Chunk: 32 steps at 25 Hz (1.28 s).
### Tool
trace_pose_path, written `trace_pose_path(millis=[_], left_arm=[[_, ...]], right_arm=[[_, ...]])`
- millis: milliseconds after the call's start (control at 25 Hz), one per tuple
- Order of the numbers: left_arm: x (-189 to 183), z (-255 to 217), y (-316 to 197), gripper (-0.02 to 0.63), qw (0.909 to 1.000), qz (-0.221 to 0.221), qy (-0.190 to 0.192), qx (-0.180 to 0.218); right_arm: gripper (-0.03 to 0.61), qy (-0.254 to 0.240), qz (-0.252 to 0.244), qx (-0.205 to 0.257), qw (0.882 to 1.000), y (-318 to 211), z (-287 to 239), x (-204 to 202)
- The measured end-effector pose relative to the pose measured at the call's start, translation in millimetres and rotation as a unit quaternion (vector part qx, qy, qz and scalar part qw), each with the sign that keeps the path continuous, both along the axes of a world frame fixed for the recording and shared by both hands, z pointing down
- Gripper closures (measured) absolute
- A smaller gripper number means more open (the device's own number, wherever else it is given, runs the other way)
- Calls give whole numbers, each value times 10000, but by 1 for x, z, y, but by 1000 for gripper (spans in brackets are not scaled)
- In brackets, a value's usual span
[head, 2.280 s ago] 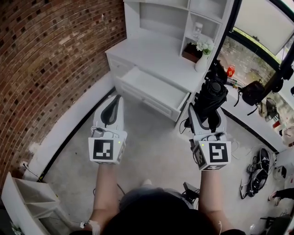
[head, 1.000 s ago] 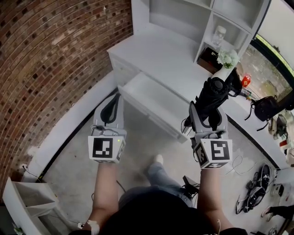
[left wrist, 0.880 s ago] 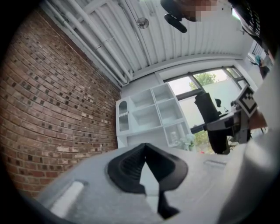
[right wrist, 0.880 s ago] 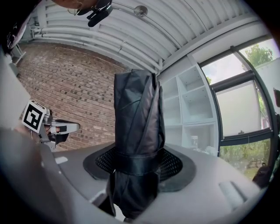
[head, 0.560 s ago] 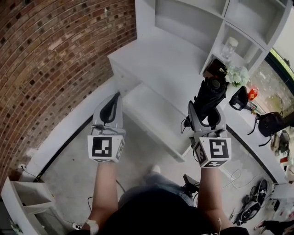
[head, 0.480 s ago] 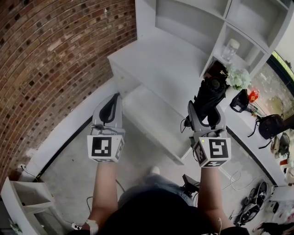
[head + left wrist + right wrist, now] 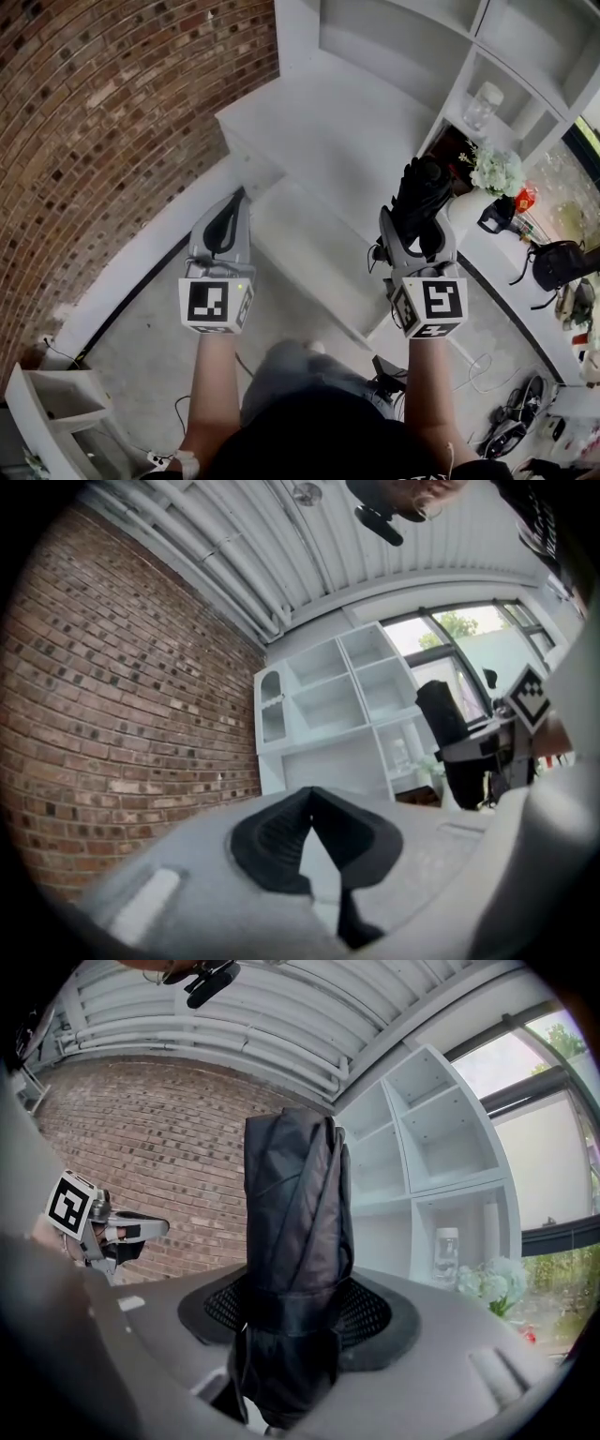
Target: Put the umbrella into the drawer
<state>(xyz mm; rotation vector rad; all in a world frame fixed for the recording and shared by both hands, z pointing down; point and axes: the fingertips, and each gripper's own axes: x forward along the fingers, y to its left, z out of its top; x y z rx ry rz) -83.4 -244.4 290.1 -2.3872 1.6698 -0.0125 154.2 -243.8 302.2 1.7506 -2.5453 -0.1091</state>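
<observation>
The right gripper (image 7: 419,221) sits at centre right of the head view, its jaws clamped on a folded black umbrella (image 7: 419,187). In the right gripper view the dark ribbed pads (image 7: 370,1314) press against both sides of the umbrella (image 7: 295,1213) at the level of its wrap strap. The jaws stand fairly wide because of the bundle's thickness. The umbrella rises upright out of the right gripper (image 7: 295,1314) to the upper middle of that frame, and its lower end hangs below the pads.

The left gripper (image 7: 234,197) is at centre left of the head view and carries nothing. In its own view, the tips of the left gripper (image 7: 309,794) meet at a point. Only a narrow wedge-shaped gap lies lower down between the black pads (image 7: 272,841), and nothing is in it.

The white drawer (image 7: 300,244) stands pulled open in the middle of the head view, between the two grippers, below the white desk top (image 7: 328,122). The umbrella is held in the air just right of the drawer in the picture, not inside it. White flowers (image 7: 497,173) are near it, to its right. A brick wall (image 7: 112,122) fills the upper left.
</observation>
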Motion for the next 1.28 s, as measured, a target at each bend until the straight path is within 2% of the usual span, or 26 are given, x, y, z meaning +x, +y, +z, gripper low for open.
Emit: trace_pose_path(millis=[320, 560, 840, 1280], left_arm=[[-29, 30, -20, 614, 9993, -147, 116, -319], [-41, 38, -49, 614, 9987, -30, 195, -472], [-55, 51, -75, 614, 9975, 102, 235, -657], [-73, 73, -97, 614, 9954, 149, 239, -920]], right_arm=[[324, 64, -88, -501, 9987, -29, 43, -25], [324, 341, -230, -1010, 9940, -52, 86, -51], [324, 768, -424, -1693, 9817, -68, 145, -79], [324, 1287, -677, -2599, 9546, -82, 225, -100]])
